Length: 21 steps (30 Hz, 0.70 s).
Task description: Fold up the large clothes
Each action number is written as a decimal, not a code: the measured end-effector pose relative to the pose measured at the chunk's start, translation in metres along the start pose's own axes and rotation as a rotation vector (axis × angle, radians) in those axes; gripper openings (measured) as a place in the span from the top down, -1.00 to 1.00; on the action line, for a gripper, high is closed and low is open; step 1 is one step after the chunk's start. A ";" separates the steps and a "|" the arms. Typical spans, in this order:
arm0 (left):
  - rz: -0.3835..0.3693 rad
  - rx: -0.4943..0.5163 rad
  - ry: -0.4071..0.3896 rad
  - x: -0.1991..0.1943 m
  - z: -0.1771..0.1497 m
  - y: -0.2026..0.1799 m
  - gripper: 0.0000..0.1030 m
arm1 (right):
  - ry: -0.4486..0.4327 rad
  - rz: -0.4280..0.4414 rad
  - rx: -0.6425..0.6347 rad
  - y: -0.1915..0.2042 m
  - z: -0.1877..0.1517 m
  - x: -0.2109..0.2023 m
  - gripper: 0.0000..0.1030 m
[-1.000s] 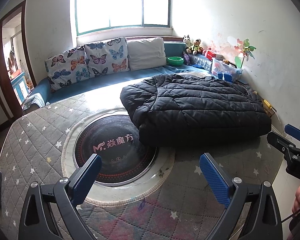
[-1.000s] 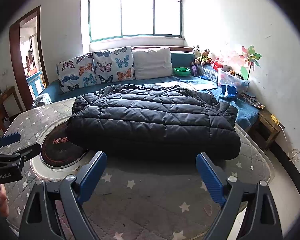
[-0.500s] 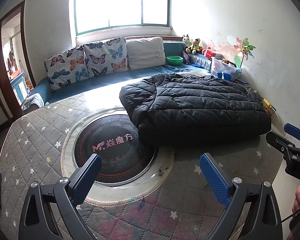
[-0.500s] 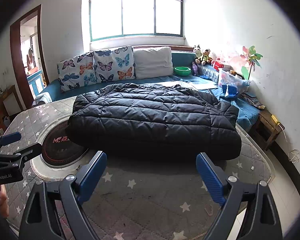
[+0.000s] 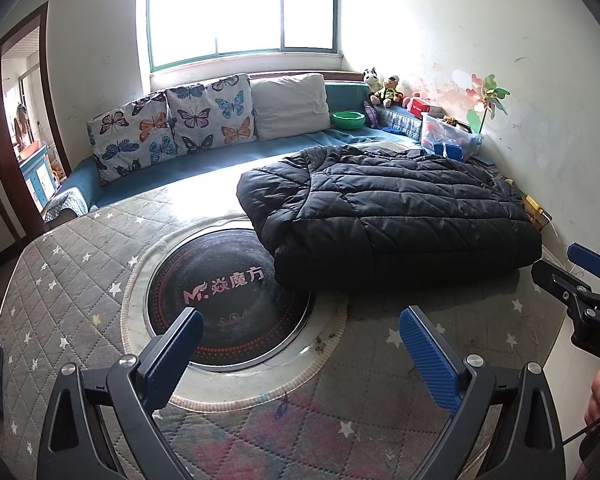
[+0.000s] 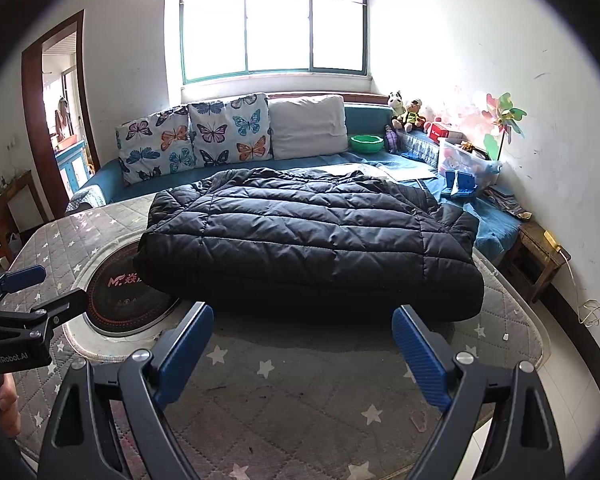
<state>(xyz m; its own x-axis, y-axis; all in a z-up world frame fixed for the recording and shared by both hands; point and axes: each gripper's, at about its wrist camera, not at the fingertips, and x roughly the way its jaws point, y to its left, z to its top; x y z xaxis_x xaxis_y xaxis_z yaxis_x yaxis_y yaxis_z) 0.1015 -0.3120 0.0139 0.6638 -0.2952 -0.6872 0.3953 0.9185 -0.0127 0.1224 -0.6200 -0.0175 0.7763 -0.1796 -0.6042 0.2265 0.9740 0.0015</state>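
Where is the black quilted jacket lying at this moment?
In both wrist views the black quilted jacket lies folded on the grey star-patterned table cover, partly covering the round dark heater plate.

Black quilted jacket [image 5: 392,216], folded, on star-patterned counter [image 5: 72,276], overlapping round dark hotplate [image 5: 228,300]. Left gripper [image 5: 300,344] jaws spread, empty, near. Right gripper [image 5: 580,276] at right edge.
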 end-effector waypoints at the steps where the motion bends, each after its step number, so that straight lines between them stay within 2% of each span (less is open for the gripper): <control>1: -0.002 -0.001 0.000 0.000 0.000 0.000 -1.00 | 0.000 -0.001 0.000 0.000 0.000 0.000 -0.92; 21: -0.011 0.003 0.004 0.001 -0.002 -0.001 -1.00 | 0.004 0.002 0.000 -0.003 -0.001 0.003 -0.92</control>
<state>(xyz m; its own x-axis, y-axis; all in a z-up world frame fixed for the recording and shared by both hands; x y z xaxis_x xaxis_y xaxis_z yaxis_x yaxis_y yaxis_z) 0.1002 -0.3130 0.0123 0.6567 -0.3045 -0.6899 0.4045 0.9143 -0.0185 0.1234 -0.6229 -0.0202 0.7743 -0.1766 -0.6077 0.2248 0.9744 0.0032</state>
